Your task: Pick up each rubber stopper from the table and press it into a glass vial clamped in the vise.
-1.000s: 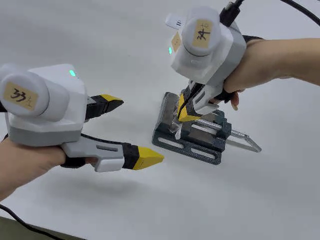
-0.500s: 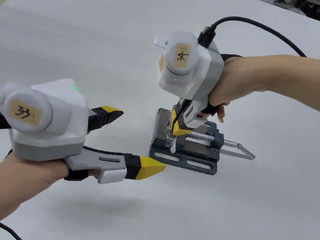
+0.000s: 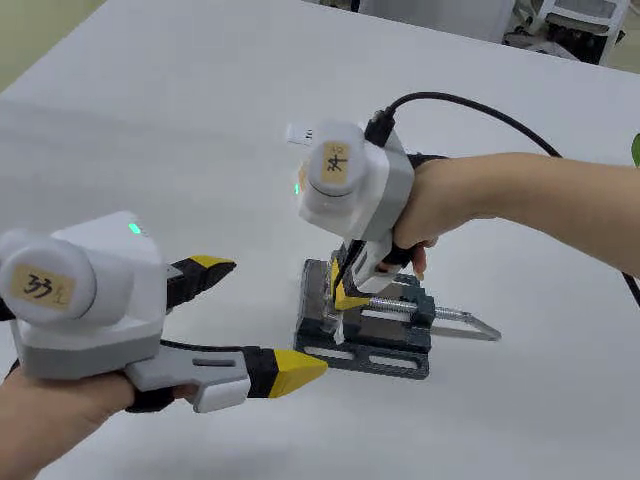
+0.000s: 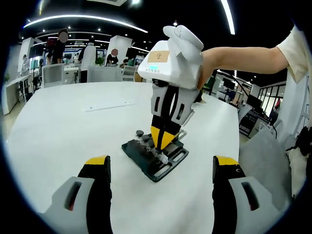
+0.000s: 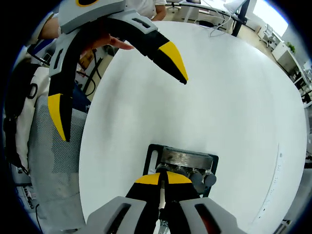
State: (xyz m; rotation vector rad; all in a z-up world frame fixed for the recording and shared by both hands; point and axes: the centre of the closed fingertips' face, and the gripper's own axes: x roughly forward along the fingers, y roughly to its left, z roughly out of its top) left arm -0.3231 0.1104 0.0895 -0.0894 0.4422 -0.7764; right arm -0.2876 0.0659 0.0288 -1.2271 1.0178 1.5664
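Observation:
A dark metal vise [image 3: 385,338] stands on the white table. My right gripper [image 3: 345,297] points down onto the vise's left end, its yellow tips shut together just above a pale glass vial [image 3: 336,318]. Whatever lies between the tips is hidden. In the right gripper view the shut right gripper [image 5: 163,178] rests at the vise [image 5: 187,159], next to two grey stoppers [image 5: 204,179] seated in the clamp. My left gripper [image 3: 268,318] hovers open and empty to the left of the vise. From the left gripper [image 4: 161,162] view, the vise [image 4: 171,161] lies straight ahead.
The vise's screw handle [image 3: 462,320] sticks out to the right. A cable [image 3: 470,105] runs from the right gripper over the person's arm. A paper strip [image 4: 108,105] lies farther back on the table [image 3: 150,120]. A mesh chair [image 5: 46,161] stands off the table's edge.
The head camera has pulled back and risen, so the whole picture has shifted. The right gripper stays shut over the vise's left end, and the left gripper stays open beside it.

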